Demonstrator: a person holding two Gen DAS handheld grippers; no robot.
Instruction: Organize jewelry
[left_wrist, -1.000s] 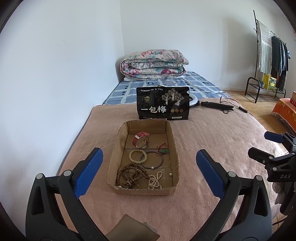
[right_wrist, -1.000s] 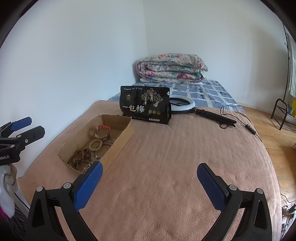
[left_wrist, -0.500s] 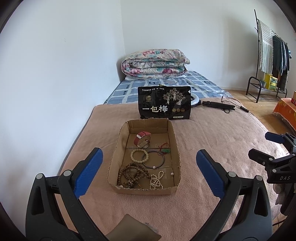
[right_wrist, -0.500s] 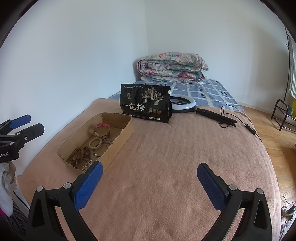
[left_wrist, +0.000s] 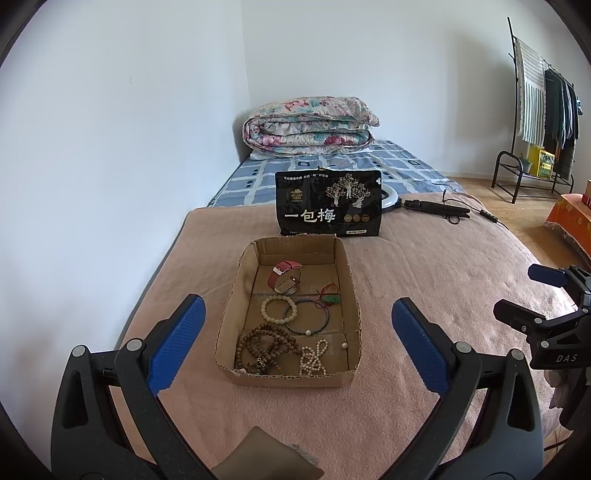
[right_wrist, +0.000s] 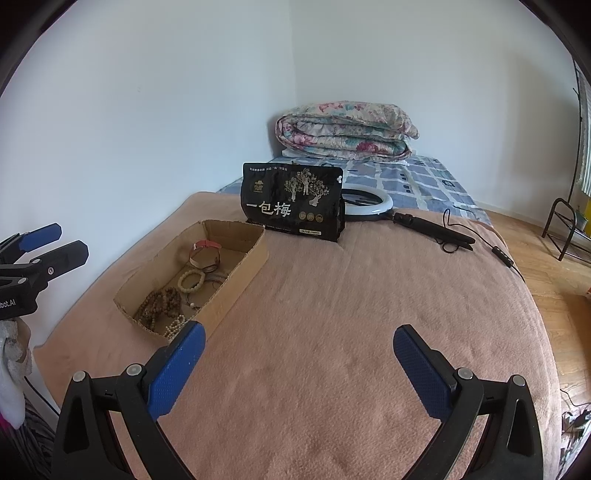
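Observation:
A shallow cardboard box lies on a pink blanket and holds jewelry: a red-strapped watch, a pale bead bracelet, a dark bangle, a brown bead string, a white pearl string and a green pendant on red cord. My left gripper is open and empty, held above the box's near end. My right gripper is open and empty over bare blanket, right of the box.
A black snack bag stands behind the box. A ring light with handle and cable lies to its right. A folded floral quilt sits at the bed's far end. White wall is left; a clothes rack stands far right.
Both grippers have drifted slightly back and up; the box sits a little lower in both views. Both stay open and empty.

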